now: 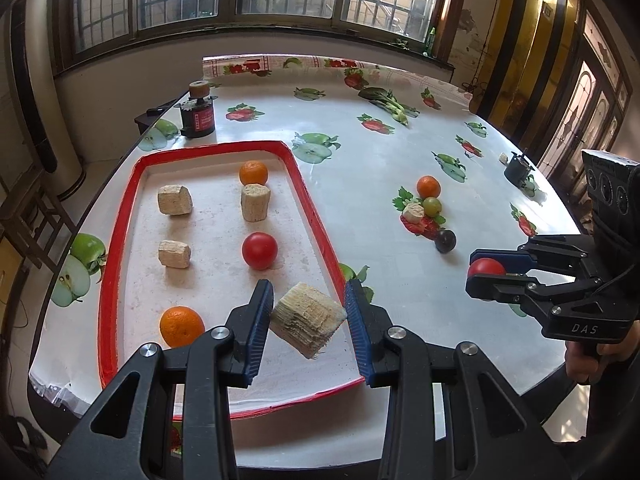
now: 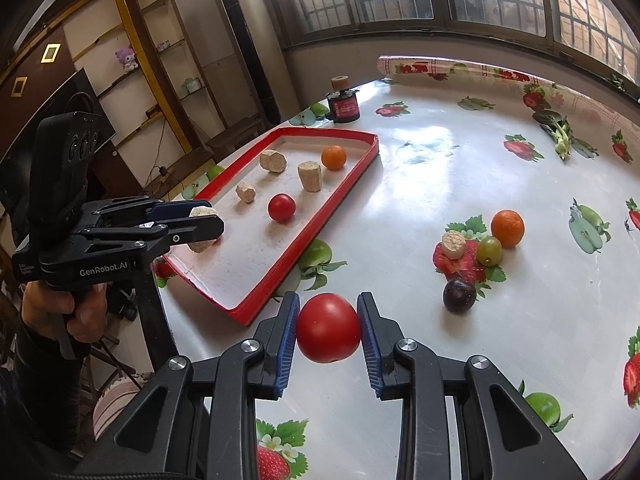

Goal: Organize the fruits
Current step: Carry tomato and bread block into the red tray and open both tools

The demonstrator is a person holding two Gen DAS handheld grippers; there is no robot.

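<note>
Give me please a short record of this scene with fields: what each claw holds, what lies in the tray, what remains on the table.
left claw: shut on beige chunk, above the tray
right claw: shut on red tomato, above the table
red tray: two oranges, one tomato, three beige chunks
table: orange, green grape, beige piece, dark plum in one cluster; leafy vegetable at the far side

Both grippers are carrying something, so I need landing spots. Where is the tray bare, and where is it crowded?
In the red tray, bare floor lies between the near orange and the red tomato, under the left gripper. The far end is crowded around the far orange and the beige chunks.
</note>
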